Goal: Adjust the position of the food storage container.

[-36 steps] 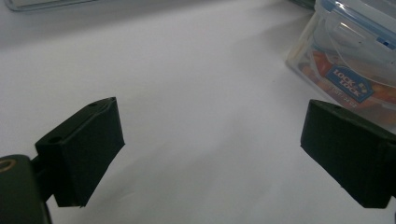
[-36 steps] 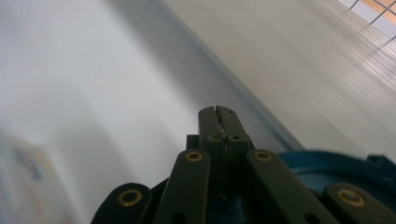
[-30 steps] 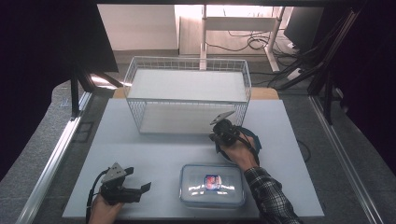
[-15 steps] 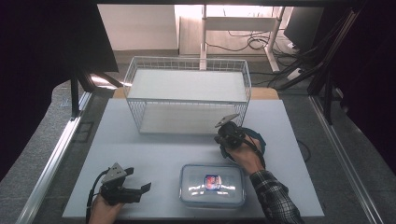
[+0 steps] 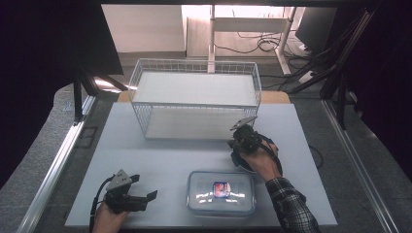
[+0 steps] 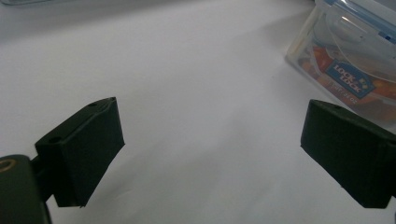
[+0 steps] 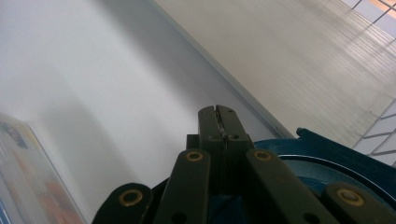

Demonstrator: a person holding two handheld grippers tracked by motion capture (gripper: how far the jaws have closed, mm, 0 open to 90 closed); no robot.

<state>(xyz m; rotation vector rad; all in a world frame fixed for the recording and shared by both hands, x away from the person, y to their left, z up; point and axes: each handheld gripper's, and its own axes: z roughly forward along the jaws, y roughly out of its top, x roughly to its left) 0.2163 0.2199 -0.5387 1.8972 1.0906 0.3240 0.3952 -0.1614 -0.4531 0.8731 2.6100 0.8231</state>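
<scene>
Your left hand-held gripper (image 5: 141, 198) rests at the near left of the white table (image 5: 165, 155) with its jaws spread wide and nothing between them; in the left gripper view they frame bare tabletop, with the clear lidded food container (image 6: 355, 70) just off to one side. That container (image 5: 221, 192) sits at the near middle of the table, lid on, a coloured label showing through the plastic, and neither gripper is touching it. Behind it stands the white wire basket (image 5: 194, 77), and no object can be made out in it. Your right hand-held gripper (image 5: 236, 141) sits between the basket and the container, jaws pressed together; in the right gripper view they are pinching a dark blue rounded item (image 7: 327, 168), which you hold just above the table, though what it is cannot be told. Judging from this, one item is in hand and not yet set anywhere, and the container is still closed, so most of the work appears to lie ahead.
</scene>
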